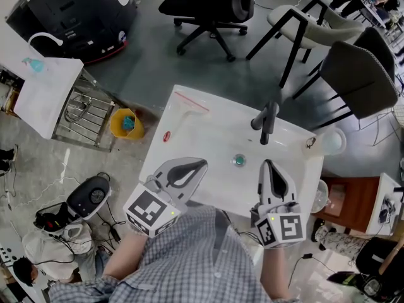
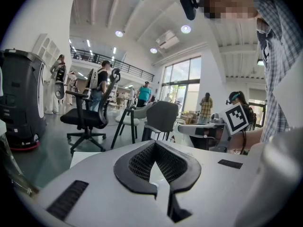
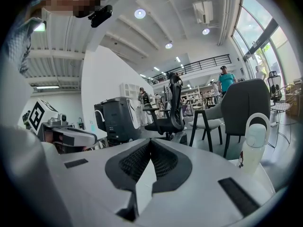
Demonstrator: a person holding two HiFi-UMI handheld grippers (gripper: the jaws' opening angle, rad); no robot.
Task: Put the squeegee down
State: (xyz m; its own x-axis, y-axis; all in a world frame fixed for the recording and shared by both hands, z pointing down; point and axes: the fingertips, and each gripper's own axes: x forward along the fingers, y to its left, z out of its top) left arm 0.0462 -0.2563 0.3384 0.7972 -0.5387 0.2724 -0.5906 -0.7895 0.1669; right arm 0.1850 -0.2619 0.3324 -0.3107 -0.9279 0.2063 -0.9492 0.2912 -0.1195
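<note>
The squeegee (image 1: 189,105) rests at eleven o'clock on the worktop (image 1: 208,145), seemingly done; the left tool (image 1: 201,165) and right tool (image 1: 268,164), clenched empty, need only withdraw.

White washbasin (image 1: 211,145), clear red-edged squeegee (image 1: 189,106) flat near its far left corner, small red object (image 1: 166,136) nearby.

The left hand-held gripper (image 1: 201,166) and the right hand-held gripper (image 1: 269,165) are held low in front of the body, side by side and well apart. The left one is angled toward the right; the right one is pointed straight ahead. On each, the jaws are seen pressed together - nothing is gripped between them.
</note>
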